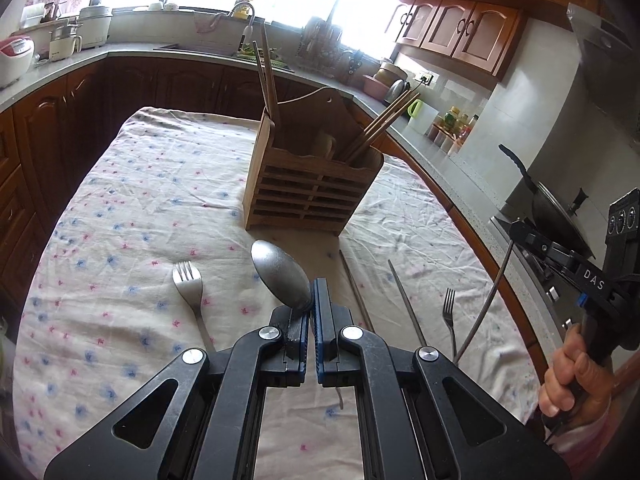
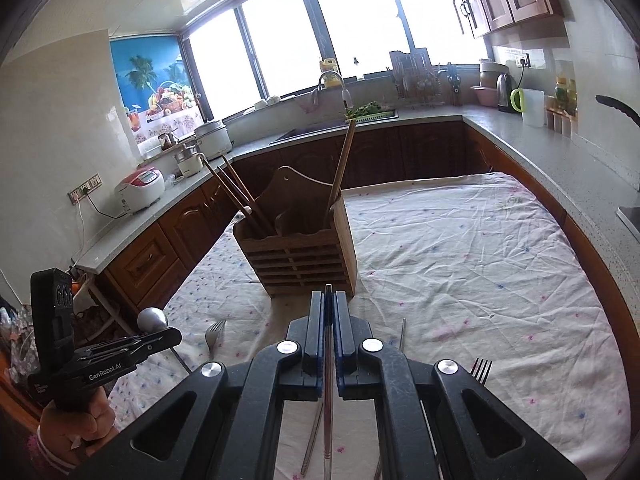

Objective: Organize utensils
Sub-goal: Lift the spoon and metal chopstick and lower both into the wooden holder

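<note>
The spoon [image 1: 280, 276] handle is hidden between the left gripper [image 1: 311, 312] fingers. In the right wrist view, the metal chopstick [image 2: 328, 380] runs off the bottom edge, and the fork [image 2: 480, 372] near the tablecloth's right edge shows only its tines.

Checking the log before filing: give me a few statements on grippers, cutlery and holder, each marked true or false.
1. The left gripper grips a spoon. True.
2. The right gripper is open and empty. False: it is shut on a metal chopstick.
3. The wooden holder lies tipped over. False: it stands upright on the tablecloth.
4. Wooden chopsticks stand in the holder. True.
5. A fork lies on the tablecloth. True.
</note>
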The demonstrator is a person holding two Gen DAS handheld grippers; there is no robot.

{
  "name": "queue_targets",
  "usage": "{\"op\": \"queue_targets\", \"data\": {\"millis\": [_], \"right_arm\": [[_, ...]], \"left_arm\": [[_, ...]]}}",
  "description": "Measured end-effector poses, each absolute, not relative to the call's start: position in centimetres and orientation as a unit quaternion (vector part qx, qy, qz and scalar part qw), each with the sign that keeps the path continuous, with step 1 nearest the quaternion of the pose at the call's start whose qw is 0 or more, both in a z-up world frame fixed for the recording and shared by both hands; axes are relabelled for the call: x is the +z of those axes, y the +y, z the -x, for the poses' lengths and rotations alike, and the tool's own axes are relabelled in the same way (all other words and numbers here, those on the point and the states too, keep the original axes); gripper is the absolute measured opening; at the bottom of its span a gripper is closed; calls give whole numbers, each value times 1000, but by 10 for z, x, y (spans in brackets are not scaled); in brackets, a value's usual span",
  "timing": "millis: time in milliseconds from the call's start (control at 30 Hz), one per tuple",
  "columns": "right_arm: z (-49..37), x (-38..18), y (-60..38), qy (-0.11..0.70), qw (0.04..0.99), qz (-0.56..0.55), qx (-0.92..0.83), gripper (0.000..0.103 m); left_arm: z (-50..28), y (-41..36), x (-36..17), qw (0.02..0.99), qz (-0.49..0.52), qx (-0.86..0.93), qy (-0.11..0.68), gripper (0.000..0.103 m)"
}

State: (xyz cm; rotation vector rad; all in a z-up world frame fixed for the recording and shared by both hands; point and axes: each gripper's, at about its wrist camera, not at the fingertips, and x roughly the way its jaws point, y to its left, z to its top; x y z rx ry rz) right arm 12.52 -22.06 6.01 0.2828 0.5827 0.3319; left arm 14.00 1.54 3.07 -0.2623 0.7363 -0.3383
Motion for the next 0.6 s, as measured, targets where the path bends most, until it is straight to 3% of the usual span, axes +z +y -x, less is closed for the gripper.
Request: {"op": "queue_targets", "data": {"millis": [600], "right_arm": [[-120,90,-221,243,945,-139,170,4]], "left_arm": [[-132,24,57,925,127,-161,321,2]]}}
